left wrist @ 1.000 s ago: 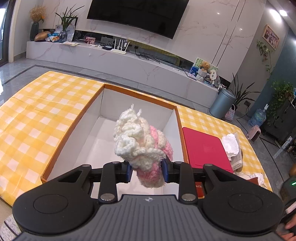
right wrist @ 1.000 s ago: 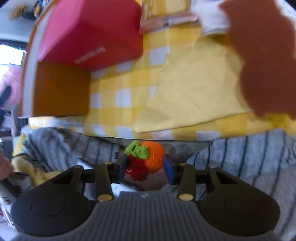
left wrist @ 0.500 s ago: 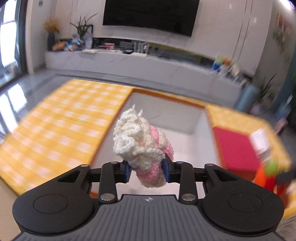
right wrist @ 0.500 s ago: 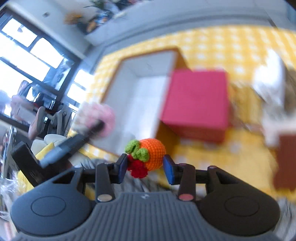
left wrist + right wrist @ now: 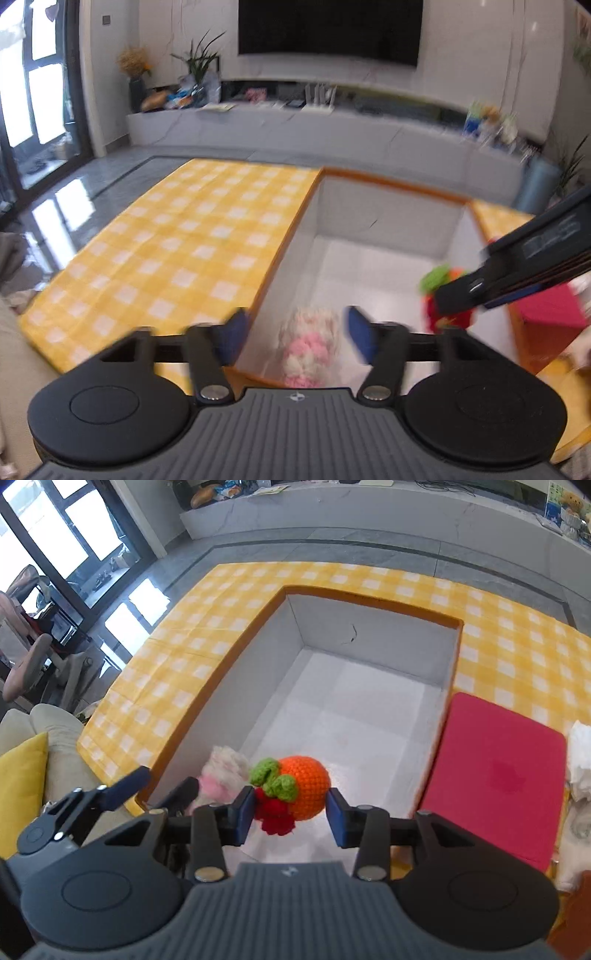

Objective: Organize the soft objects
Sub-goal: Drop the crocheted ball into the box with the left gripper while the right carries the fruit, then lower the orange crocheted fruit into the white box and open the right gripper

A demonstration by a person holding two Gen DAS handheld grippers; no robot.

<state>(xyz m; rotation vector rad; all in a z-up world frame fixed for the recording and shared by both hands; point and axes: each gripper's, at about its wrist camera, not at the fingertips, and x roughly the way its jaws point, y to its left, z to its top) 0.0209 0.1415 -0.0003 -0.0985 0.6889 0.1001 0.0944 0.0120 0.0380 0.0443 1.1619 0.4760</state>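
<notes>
My left gripper hovers over the near end of the open box, and its jaws are opening. The pink and white crocheted toy is blurred and loose between the fingers, clear of both pads, low over the white floor. My right gripper is shut on an orange crocheted fruit with green leaves and red bits, held above the box. In the right wrist view the left gripper and the pink toy show at lower left. The right gripper reaches in from the right in the left wrist view.
A red flat box lies right of the open box on the yellow checked tablecloth. White crumpled stuff sits at the far right edge. A sofa with a yellow cushion borders the table's near left.
The left jaws have spread and let go of the pink and white toy, which has sunk toward the box floor. The right gripper has swung with the orange fruit from the table's edge to over the box.
</notes>
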